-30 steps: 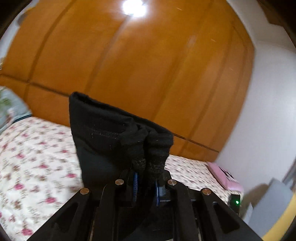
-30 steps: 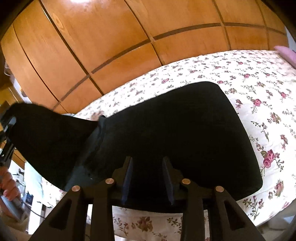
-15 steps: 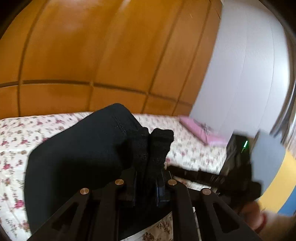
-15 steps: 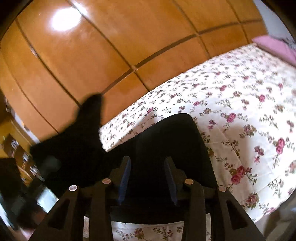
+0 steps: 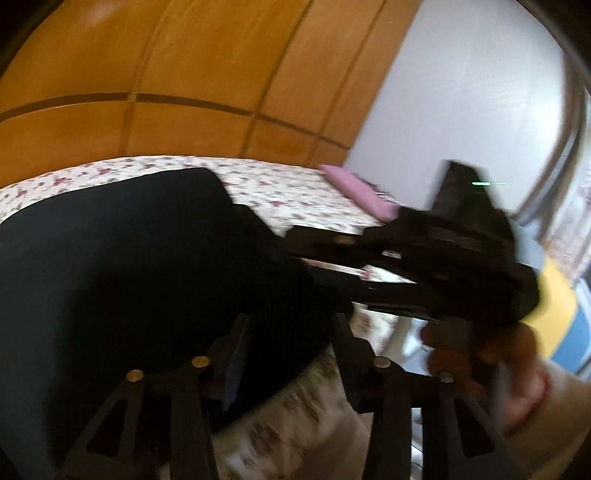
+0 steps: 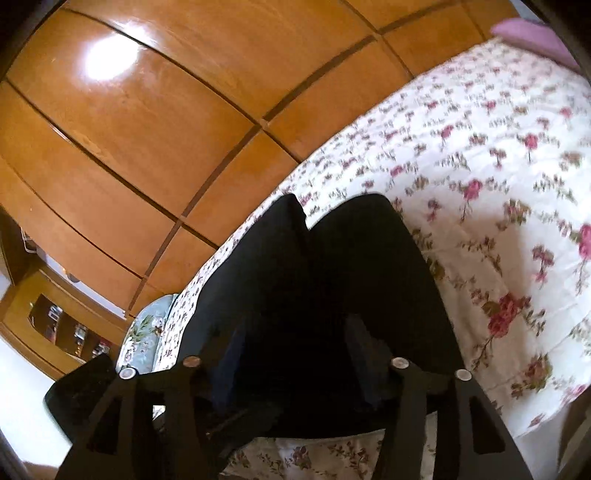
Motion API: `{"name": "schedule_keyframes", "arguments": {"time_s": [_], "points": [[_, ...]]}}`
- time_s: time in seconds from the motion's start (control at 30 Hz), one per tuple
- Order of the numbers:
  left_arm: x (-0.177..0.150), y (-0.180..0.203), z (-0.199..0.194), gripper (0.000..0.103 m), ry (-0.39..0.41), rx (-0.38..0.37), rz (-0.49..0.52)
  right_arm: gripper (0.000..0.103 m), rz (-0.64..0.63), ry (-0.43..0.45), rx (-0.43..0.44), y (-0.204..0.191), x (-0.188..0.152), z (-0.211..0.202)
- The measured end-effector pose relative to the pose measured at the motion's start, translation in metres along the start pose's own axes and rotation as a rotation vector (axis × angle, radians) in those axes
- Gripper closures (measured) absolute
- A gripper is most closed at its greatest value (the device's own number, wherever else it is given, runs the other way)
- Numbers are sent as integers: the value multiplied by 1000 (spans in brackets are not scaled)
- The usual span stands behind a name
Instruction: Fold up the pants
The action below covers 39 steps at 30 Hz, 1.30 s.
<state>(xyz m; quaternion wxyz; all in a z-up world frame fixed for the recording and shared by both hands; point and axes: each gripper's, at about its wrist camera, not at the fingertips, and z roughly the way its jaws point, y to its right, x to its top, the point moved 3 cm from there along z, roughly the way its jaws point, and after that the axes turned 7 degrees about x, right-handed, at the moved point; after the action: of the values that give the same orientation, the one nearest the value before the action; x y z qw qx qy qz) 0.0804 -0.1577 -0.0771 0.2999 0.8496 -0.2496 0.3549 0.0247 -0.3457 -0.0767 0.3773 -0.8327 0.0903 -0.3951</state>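
Note:
The black pants (image 5: 129,266) lie folded on the floral bedsheet (image 5: 280,192) near the bed's front edge. In the left wrist view my left gripper (image 5: 291,332) stands open over the pants' near edge, with cloth lying between the fingers but not pinched. My right gripper (image 5: 325,258) reaches in from the right, a hand on its handle. In the right wrist view the right gripper (image 6: 295,347) is open over the pants (image 6: 325,266), fingers wide apart. The left gripper's body (image 6: 81,391) shows dark at the lower left.
A wooden wardrobe wall (image 6: 166,110) runs behind the bed. A pink pillow (image 5: 362,192) lies at the bed's far right, also seen in the right wrist view (image 6: 532,33). A light blue floral cushion (image 6: 147,332) sits at the bed's left end. A wooden shelf (image 6: 55,325) stands beyond.
The left gripper carried the pants' end over and down onto the rest, then opened and let go. The right gripper stayed open over the pants. Both views are blurred by motion.

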Motion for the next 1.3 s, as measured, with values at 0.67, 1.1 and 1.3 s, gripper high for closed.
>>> {"name": "schedule_keyframes", "arguments": {"time_s": [0.67,1.1,1.3], "points": [[-57,-156,-108,40,147,414,-405,61,-124,-96,-75,-15,-20,47],[-42,-131,-96,37,109,350,-352,72,-109,-90,-88,-8,-23,47],[-47,-135,-93,35,84,346,-376,80,-149,-85,-99,-11,-25,48]]}}
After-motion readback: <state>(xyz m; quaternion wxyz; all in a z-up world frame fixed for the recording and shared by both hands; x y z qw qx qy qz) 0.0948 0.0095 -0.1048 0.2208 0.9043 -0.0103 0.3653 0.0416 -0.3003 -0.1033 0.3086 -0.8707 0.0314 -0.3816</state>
